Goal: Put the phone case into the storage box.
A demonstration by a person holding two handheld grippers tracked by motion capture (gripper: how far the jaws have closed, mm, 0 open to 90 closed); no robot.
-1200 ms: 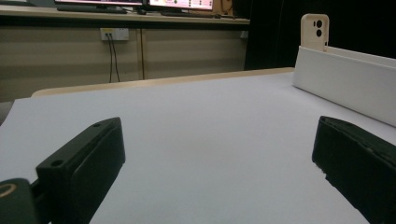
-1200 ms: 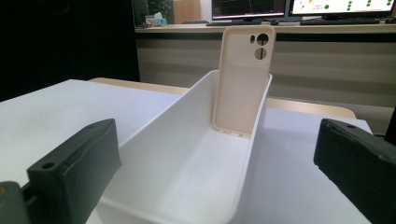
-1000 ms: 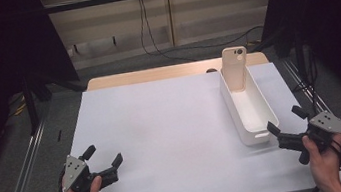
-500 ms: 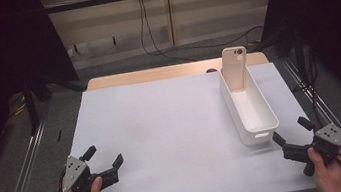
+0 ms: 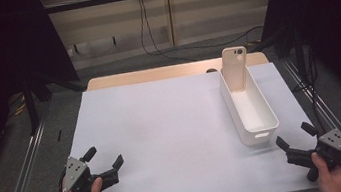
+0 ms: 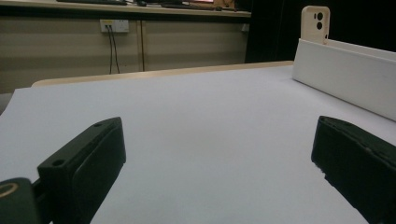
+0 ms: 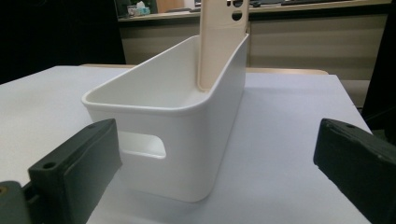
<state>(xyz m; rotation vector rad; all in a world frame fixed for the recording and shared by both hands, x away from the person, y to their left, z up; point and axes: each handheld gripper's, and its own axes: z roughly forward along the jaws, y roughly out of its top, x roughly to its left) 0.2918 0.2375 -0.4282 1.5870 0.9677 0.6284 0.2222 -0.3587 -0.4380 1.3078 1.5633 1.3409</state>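
A long white bin [image 5: 265, 124] [image 7: 196, 144] [image 6: 355, 79] lies on the right side of the white table top [image 5: 162, 122]. A cream phone case [image 5: 234, 68] [image 7: 219, 42] [image 6: 315, 23] leans upright against the bin's far end wall. My left gripper [image 5: 103, 159] [image 6: 219, 158] rests near the front left corner, open, with only bare table between its jaws. At the front right, just short of the bin's near end, is my right gripper [image 5: 295, 135] [image 7: 219, 168], open too and holding nothing.
Metal rails [image 5: 22, 172] run along both sides of the table. A strip of wooden bench [image 5: 155, 74] shows past the far edge, with cables [image 5: 161, 46] on the floor behind it. Black curtains hang at left and right.
The right gripper has drawn back toward the front edge, away from the bin's near end. The left gripper has stayed in place.
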